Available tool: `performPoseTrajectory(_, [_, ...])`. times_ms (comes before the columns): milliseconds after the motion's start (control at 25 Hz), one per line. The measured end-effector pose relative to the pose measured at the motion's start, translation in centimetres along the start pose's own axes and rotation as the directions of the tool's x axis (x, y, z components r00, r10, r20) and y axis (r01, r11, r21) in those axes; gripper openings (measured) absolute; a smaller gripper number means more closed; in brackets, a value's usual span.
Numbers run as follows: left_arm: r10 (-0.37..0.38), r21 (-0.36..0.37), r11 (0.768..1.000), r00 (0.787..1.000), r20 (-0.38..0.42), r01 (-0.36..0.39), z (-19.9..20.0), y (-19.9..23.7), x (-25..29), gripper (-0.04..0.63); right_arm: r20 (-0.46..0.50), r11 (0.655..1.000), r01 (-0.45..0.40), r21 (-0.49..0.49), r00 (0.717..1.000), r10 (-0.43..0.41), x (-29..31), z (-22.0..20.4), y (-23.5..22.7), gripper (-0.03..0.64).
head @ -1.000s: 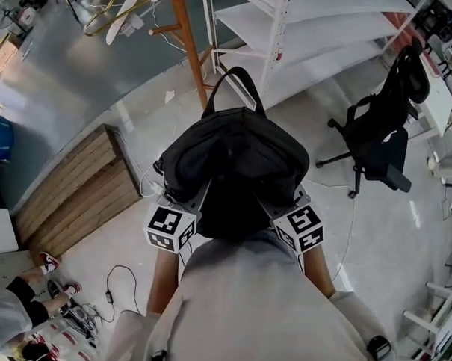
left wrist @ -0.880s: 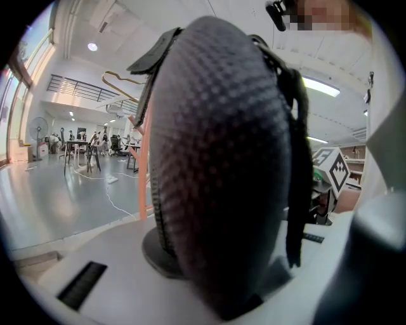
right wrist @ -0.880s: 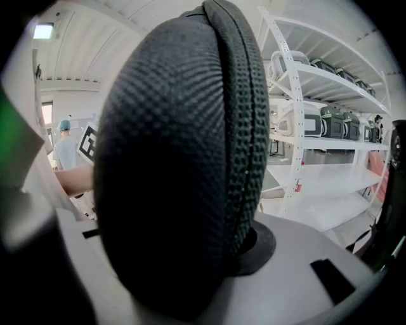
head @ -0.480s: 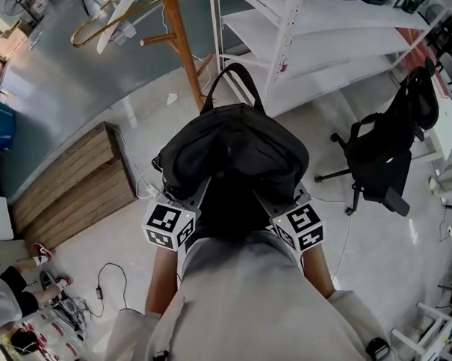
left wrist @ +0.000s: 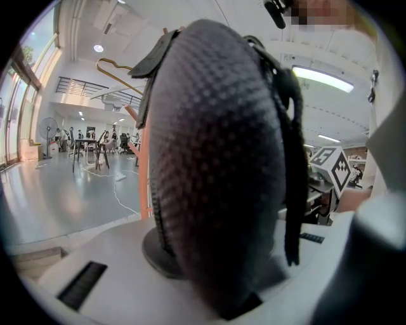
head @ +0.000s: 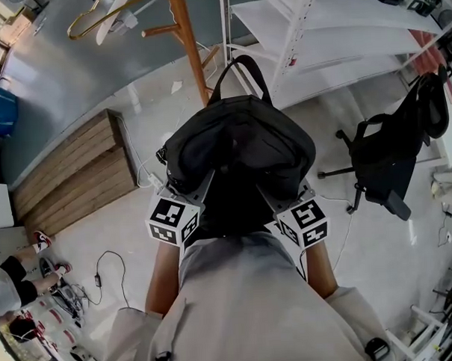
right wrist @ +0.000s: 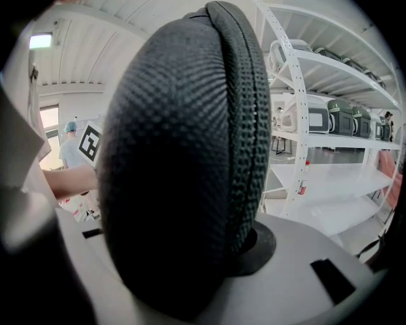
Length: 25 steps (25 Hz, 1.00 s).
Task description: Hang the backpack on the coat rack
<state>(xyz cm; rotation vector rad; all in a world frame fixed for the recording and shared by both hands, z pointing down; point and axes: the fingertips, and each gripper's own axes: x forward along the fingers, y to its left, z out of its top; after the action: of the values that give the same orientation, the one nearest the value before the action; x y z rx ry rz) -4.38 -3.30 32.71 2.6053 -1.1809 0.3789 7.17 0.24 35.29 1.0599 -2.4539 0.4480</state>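
Backpack carried between two grippers, just short of the coat rack

A person holds a black backpack (head: 239, 149) off the floor in front of the chest. The left gripper (head: 202, 186) and right gripper (head: 265, 191) each have their jaws partly closed and clamped on a padded mesh part of the bag, which fills both gripper views. The bag's top carry loop (head: 240, 72) points towards the orange wooden coat rack (head: 190, 47), close beside its pole but not hung on it. White shelving (head: 331, 29) stands to the right, near a black office chair (head: 389, 150).
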Motion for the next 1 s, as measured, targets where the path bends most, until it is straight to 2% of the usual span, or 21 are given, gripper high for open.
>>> performPoseTrajectory(1000, [-0.011,-0.064,0.998,0.998,-0.061,0.007,-4.8,4.9,3.7,0.095,-0.079,0.999,-0.027,0.037,0.996,0.030,6.5,-2.7,-2.0,0.176])
